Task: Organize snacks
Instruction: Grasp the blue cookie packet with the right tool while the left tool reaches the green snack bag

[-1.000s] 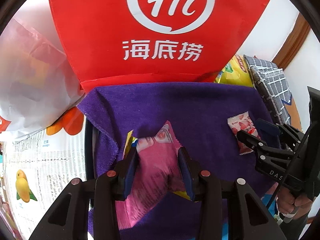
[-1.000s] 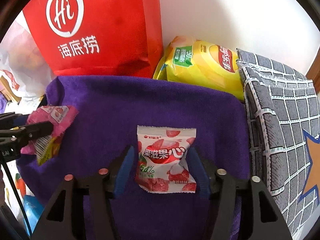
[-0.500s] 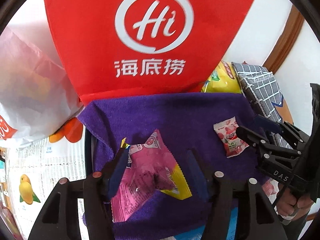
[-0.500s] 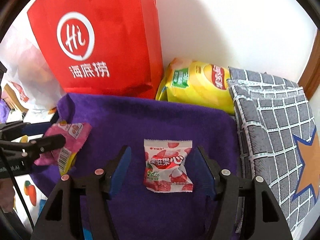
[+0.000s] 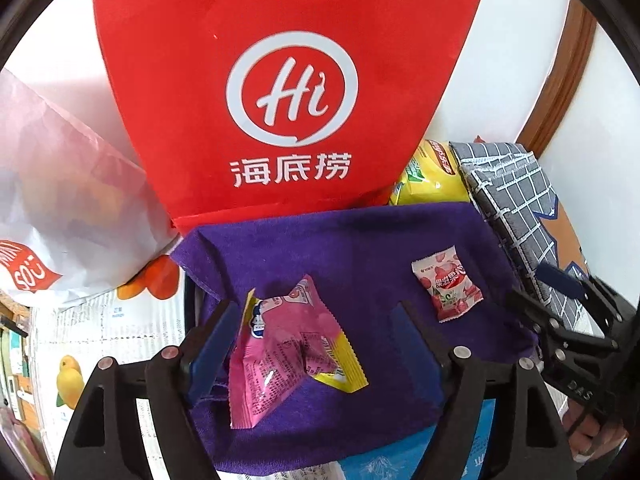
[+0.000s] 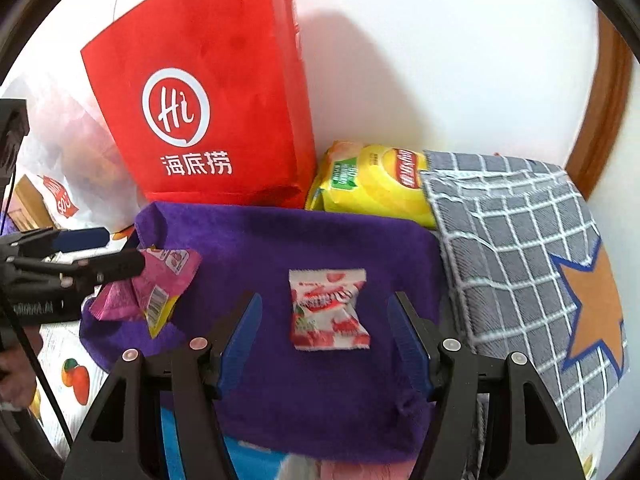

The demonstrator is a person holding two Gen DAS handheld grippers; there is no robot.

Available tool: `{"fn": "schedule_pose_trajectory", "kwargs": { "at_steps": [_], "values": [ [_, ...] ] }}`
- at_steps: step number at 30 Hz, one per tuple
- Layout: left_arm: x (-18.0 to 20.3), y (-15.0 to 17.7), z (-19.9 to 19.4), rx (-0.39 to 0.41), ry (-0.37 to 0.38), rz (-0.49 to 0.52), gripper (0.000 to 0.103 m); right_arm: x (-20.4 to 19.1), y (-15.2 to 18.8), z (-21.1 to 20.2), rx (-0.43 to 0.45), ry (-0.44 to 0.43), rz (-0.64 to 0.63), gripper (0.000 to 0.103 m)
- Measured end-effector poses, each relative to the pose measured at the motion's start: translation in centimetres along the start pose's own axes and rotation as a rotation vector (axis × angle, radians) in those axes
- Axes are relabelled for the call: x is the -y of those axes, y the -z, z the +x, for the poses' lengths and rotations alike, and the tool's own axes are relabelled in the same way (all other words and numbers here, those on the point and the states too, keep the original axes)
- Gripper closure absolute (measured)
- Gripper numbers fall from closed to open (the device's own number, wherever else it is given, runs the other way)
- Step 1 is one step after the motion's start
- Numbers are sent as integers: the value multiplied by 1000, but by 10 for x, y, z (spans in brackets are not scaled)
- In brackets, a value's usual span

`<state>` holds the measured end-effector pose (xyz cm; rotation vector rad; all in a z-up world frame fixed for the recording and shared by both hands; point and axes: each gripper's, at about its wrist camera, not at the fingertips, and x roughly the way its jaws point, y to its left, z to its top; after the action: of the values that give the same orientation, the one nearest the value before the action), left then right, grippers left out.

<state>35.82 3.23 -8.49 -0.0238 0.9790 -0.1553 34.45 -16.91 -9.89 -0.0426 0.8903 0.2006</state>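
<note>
A pink and yellow snack packet (image 5: pixel 280 344) lies on the purple towel (image 5: pixel 360 248), between the wide-open jaws of my left gripper (image 5: pixel 316 316); it also shows in the right wrist view (image 6: pixel 160 288). A small white and red strawberry candy packet (image 6: pixel 326 308) lies on the towel (image 6: pixel 320 236) between the open jaws of my right gripper (image 6: pixel 324 312), touching neither finger. The same candy packet (image 5: pixel 446 286) shows in the left wrist view, ahead of the right gripper (image 5: pixel 528 296).
A red "Hi" bag (image 5: pixel 288 92) stands against the wall behind the towel. A yellow chip bag (image 6: pixel 372 184) lies beside it. A grey checked cloth with an orange star (image 6: pixel 520 240) lies at the right. A white plastic bag (image 5: pixel 60 200) and fruit-printed paper (image 5: pixel 100 336) are at the left.
My left gripper has opened and let go of the pink packet, which now lies on the towel. Both grippers have drawn back and risen; the right jaws have spread wider around the candy.
</note>
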Motion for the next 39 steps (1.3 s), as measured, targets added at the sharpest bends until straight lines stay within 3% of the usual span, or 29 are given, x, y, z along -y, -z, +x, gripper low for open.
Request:
{"fn": "schedule_pose_trajectory", "kwargs": {
  "at_steps": [7,17,22,29,35,37,39],
  "values": [
    [-3,1,-26,44,11,-13,25,24,37,-30,-28,80,37,38],
    [7,15,-66,94,9,-14,25,55,113,-64,-96,57,90,38],
    [8,40,-79,83,12,-17,25,45,146,-54,-165,-39,67,38],
    [-1,80,-98,75,-38,-16,25,28,166,-38,-197,-81,-11,38],
    [-11,119,-109,53,-56,-47,25,18,173,-30,-170,-40,-78,37],
    [-13,130,-112,45,-46,-62,25,18,175,-31,-146,-22,-86,48],
    [-12,142,-114,37,-31,-69,25,21,175,-34,-144,-31,-79,51]
  ]
}}
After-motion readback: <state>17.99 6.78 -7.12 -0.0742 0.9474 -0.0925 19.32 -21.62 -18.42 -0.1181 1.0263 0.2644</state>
